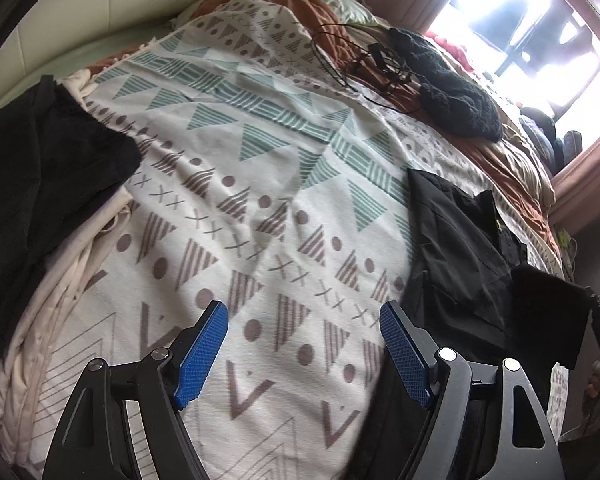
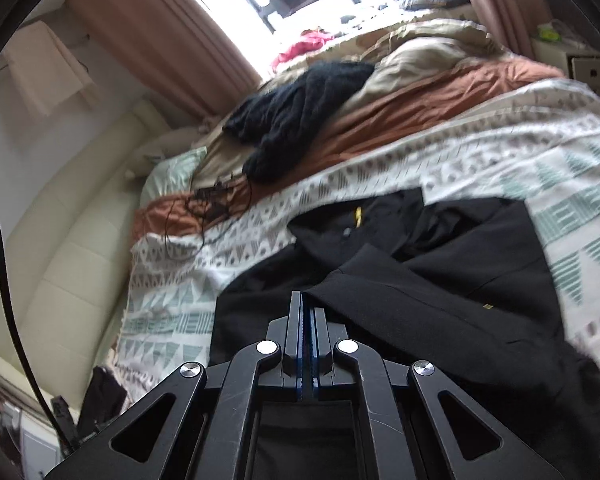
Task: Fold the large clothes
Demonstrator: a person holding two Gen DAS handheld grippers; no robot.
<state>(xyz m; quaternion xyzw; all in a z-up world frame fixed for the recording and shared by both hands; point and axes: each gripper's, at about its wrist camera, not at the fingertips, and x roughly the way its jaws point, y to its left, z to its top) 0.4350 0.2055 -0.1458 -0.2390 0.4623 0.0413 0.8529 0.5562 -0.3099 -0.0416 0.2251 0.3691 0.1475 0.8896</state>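
left wrist view, read from its left edge across: a stack of dark and cream clothes (image 1: 40,184) sits at the bed's side, likely set out of the way to leave the patterned blanket (image 1: 236,184) bare as a folding surface, and the left gripper (image 1: 304,344) hovers over that bare stretch with its blue pads apart and nothing between them. further right the black garment (image 1: 460,248) lies on the blanket. right wrist view shows the right gripper (image 2: 307,308) pressed together, seemingly pinching a fold of that black garment (image 2: 440,264), probably to drag it onto the clear area.
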